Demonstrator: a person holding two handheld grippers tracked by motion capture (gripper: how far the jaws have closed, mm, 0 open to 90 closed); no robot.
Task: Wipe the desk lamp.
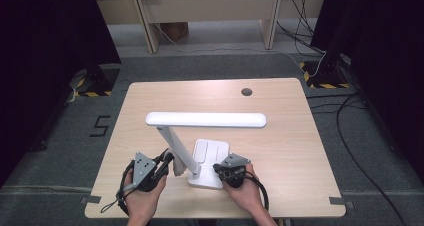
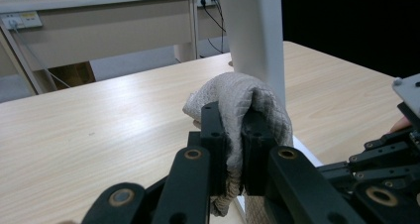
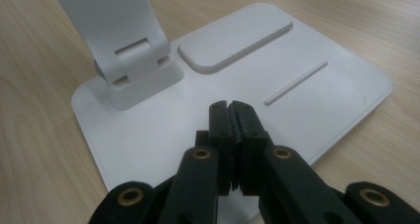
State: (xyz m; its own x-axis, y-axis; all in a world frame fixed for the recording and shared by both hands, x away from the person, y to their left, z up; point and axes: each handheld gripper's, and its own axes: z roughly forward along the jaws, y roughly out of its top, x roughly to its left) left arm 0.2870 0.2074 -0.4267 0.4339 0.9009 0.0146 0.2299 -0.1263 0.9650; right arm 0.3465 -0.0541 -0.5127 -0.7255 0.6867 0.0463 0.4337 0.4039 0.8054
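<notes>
A white desk lamp stands near the table's front, with a long head bar (image 1: pixel 206 119), a slanted arm (image 1: pixel 176 148) and a flat base (image 1: pixel 210 162). My left gripper (image 1: pixel 169 160) is shut on a grey cloth (image 2: pixel 242 105), and the cloth lies against the lamp arm (image 2: pixel 257 35). The cloth (image 1: pixel 177 168) hangs just left of the arm's lower part. My right gripper (image 3: pixel 231 110) is shut with nothing in it, its tips down on the lamp base (image 3: pixel 322 100) near the hinge (image 3: pixel 136 68). The right gripper (image 1: pixel 220 169) sits at the base's front right corner.
The wooden table (image 1: pixel 280 151) has a round cable hole (image 1: pixel 246 92) at the back. A pale bench (image 1: pixel 210 6) and loose cables (image 1: pixel 350 111) lie on the floor beyond. Black stands flank the table at both back corners.
</notes>
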